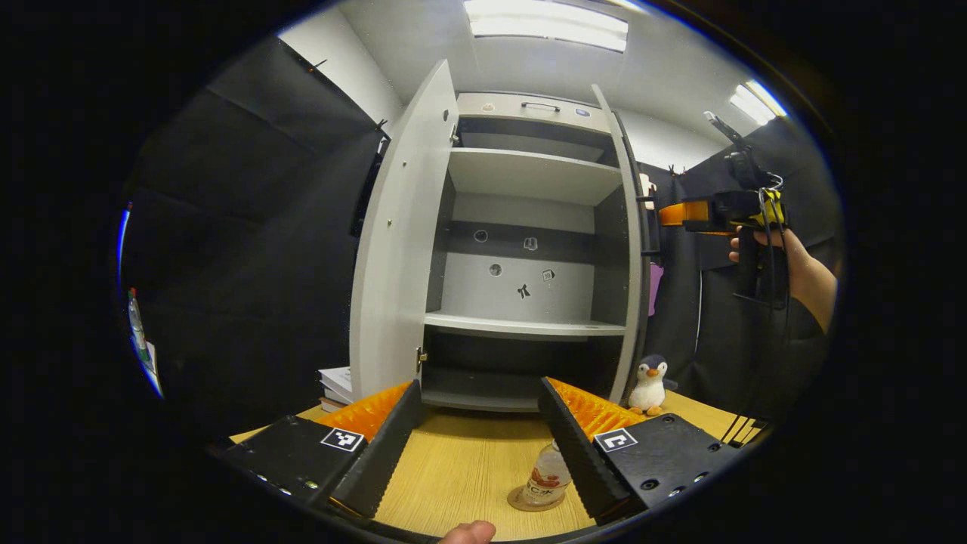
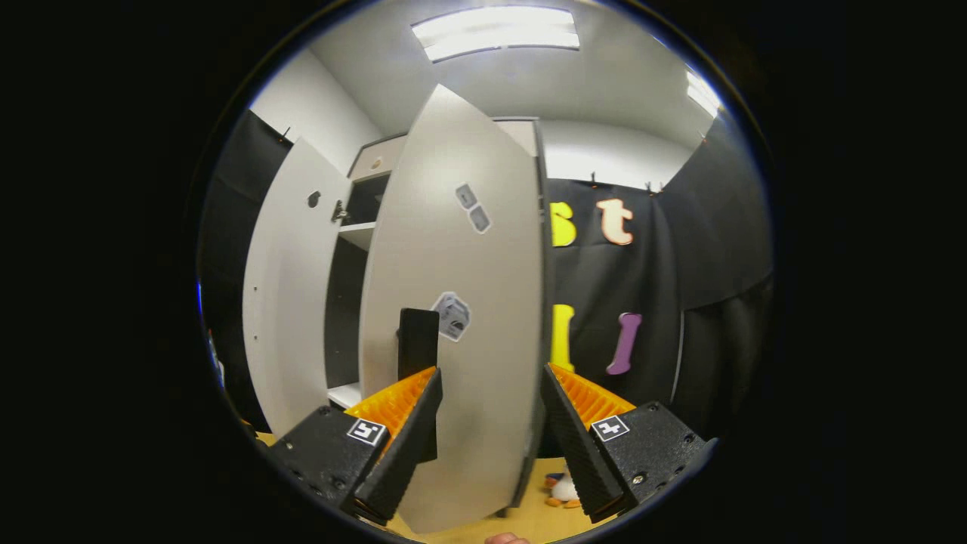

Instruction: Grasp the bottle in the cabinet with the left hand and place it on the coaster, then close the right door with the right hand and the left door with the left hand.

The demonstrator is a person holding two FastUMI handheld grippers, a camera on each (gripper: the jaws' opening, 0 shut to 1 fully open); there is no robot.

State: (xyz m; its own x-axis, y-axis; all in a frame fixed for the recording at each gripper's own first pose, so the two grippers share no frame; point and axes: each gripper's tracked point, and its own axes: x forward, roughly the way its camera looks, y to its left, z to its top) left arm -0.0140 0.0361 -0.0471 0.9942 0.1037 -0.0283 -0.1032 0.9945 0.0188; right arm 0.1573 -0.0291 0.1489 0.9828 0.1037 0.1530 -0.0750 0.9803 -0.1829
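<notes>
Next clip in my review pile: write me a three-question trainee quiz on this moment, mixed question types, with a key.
1. True or false: the clear plastic bottle stands on the round brown coaster on the pale wooden table.
2. Multiple choice: the grey cabinet's right door is (A) fully shut, (B) open, (C) removed.
3. Fill in: beside the grey cabinet stands a plush ____.

Key
1. True; the left gripper is open and apart from it.
2. B; the right gripper, open, faces its outer side. The left door is open too.
3. penguin
</notes>
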